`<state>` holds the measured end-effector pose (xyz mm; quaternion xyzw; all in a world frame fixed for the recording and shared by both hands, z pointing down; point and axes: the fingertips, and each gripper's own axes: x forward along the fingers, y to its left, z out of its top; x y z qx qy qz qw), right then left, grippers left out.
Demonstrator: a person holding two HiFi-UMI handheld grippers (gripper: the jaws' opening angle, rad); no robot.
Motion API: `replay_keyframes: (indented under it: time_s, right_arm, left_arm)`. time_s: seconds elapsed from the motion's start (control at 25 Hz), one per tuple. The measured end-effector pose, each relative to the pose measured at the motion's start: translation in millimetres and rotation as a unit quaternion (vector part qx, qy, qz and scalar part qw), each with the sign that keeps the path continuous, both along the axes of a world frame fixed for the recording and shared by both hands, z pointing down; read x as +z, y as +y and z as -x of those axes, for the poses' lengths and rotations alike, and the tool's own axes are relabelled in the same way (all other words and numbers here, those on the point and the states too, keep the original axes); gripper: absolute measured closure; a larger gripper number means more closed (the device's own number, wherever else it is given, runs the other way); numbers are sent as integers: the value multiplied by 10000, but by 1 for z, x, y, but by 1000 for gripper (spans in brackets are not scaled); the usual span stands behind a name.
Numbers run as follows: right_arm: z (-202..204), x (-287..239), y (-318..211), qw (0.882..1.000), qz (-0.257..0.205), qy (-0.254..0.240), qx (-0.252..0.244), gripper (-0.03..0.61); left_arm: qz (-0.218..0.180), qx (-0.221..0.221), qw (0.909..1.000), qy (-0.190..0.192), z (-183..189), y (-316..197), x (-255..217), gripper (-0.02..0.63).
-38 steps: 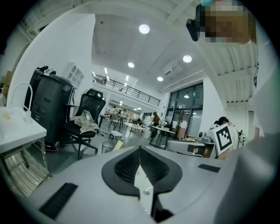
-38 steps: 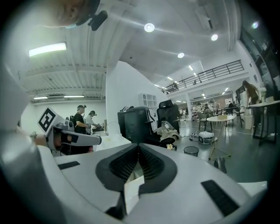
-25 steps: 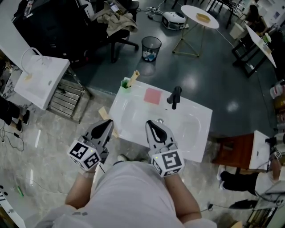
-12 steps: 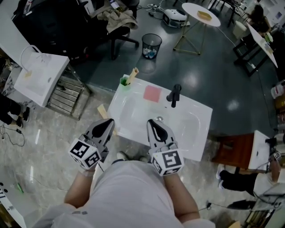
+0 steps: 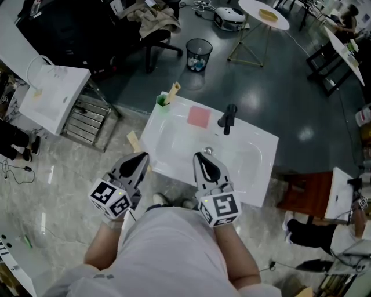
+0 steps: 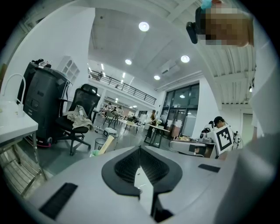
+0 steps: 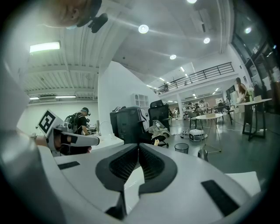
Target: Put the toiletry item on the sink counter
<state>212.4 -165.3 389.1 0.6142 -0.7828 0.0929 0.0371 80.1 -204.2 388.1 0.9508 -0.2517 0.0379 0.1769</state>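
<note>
Head view: my left gripper (image 5: 142, 155) and right gripper (image 5: 199, 156) hang at the white sink counter's (image 5: 255, 168) near edge. The toiletry item (image 5: 173, 91) stands in a green cup (image 5: 163, 102) at its far-left corner.
Left gripper view: clenched, empty; office chair (image 6: 81, 118) left.
Right gripper view: clenched, empty; grey floor (image 7: 236, 144).

A glossy grey floor (image 5: 278, 87) held a black office chair (image 5: 155, 39), a mesh wastebasket (image 5: 199, 55) and a round white table (image 5: 264, 13).

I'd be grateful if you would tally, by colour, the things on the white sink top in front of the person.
Pink: 1, a flat square pad
Green: 1, a cup
Beige: 1, a tube-like item standing in the cup
Black: 1, a faucet
Total: 4
</note>
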Motion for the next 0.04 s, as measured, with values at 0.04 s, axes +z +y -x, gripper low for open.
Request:
replay_keyframes:
  time_s: [0.04]
  right_arm:
    - [-1, 0, 0, 10000, -3, -1, 0, 555]
  left_arm:
    - [3, -5, 10000, -1, -1, 1, 1, 597]
